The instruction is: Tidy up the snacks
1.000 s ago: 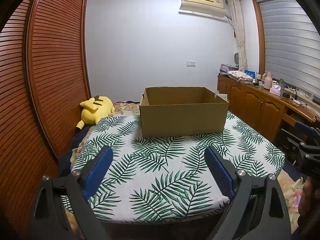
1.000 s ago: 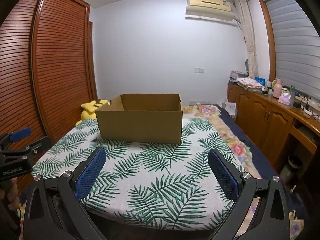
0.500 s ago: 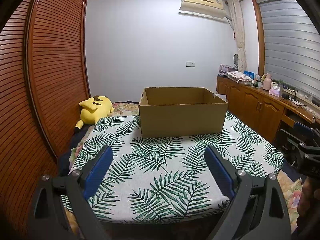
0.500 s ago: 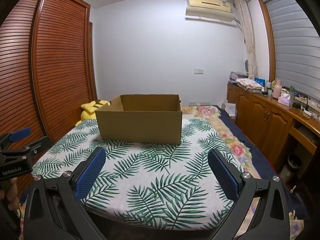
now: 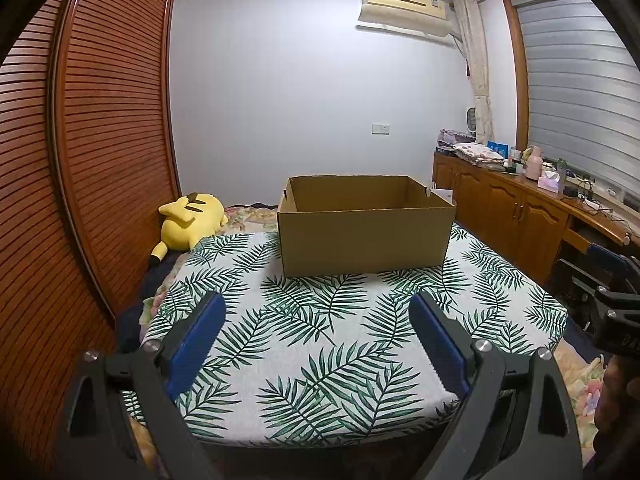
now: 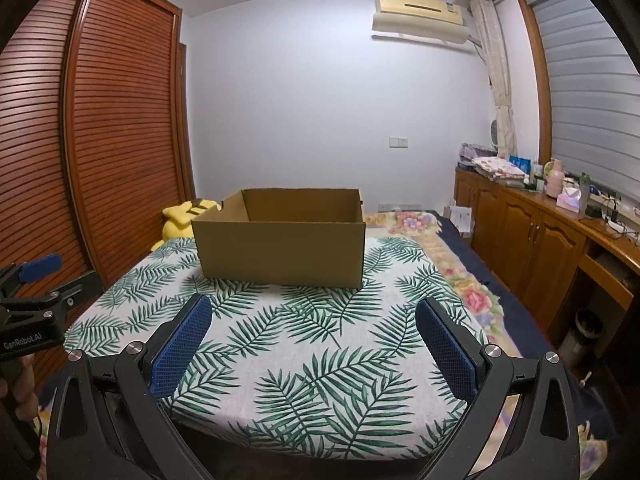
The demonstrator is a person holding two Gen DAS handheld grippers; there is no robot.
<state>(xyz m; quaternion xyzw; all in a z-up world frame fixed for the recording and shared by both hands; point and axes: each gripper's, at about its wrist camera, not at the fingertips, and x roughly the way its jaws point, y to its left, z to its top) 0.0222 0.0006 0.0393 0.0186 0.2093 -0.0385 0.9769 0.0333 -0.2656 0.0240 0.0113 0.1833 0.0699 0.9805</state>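
An open brown cardboard box (image 5: 366, 226) (image 6: 282, 244) stands on a leaf-print cloth (image 5: 320, 344) (image 6: 304, 352) that covers a bed. Its inside looks bare from here, and no snacks show in either view. My left gripper (image 5: 316, 312) hovers open at the near end of the bed, well short of the box, nothing between its blue pads. My right gripper (image 6: 314, 314) is open and empty too, at a similar distance. Each gripper shows at the edge of the other's view.
A slatted wooden wardrobe (image 5: 92, 152) lines the left side, a yellow plush toy (image 5: 190, 222) at its foot. Wooden cabinets (image 6: 532, 240) with clutter on top run along the right wall. A small bin (image 6: 580, 330) stands on the floor at right.
Both views have barely shifted; the left view has dropped back a touch. Both grippers stay open.
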